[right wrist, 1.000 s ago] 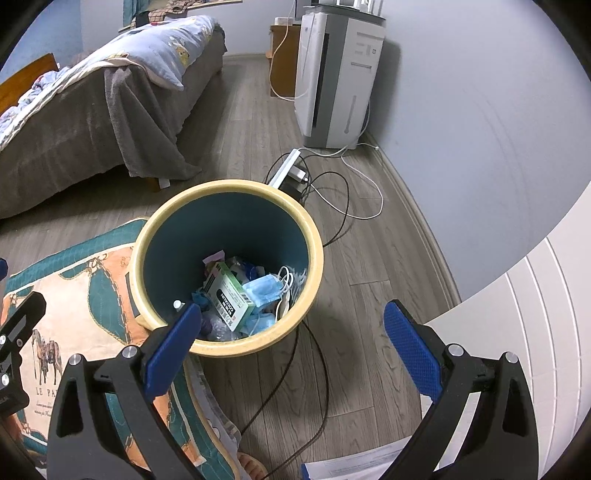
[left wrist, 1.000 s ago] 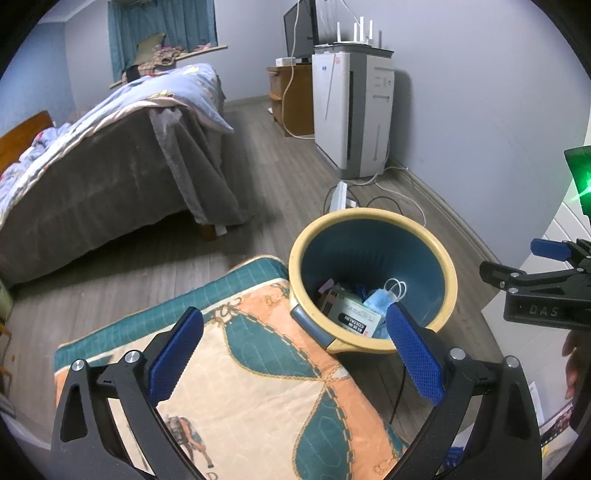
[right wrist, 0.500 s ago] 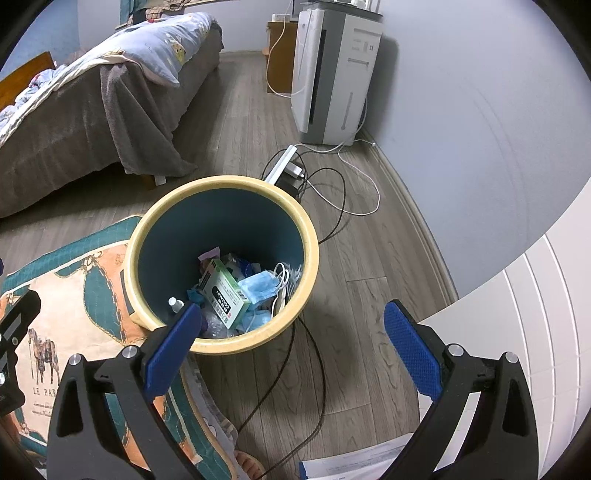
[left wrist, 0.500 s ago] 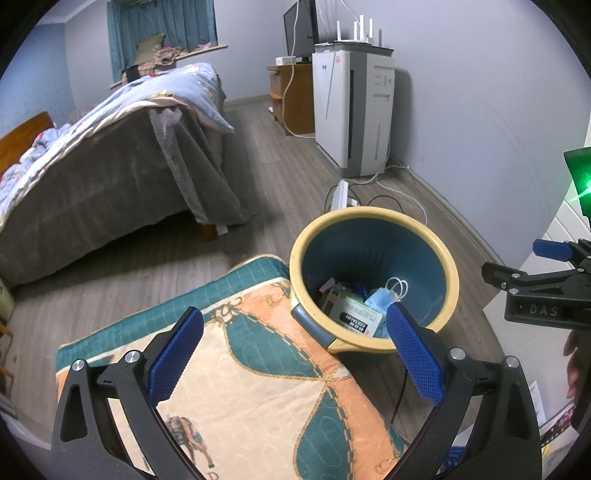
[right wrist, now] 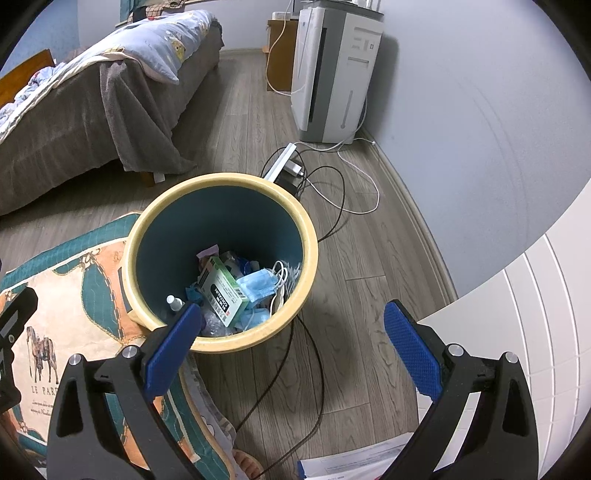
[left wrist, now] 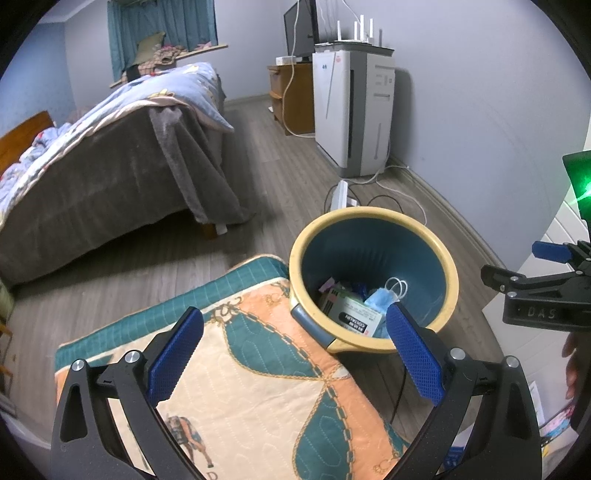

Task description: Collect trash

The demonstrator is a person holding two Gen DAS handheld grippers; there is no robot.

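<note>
A home bedroom. At ten o'clock stands a bed (left wrist: 110,162) with a grey cover and a blue quilt (left wrist: 166,92), teal curtains (left wrist: 162,33) behind it. At one o'clock a white air purifier (left wrist: 352,110) stands against the wall beside a wooden cabinet (left wrist: 291,99) bearing a monitor (left wrist: 301,31). Wood-plank floor (left wrist: 280,177), patterned rug (left wrist: 251,387) at six o'clock.
</note>
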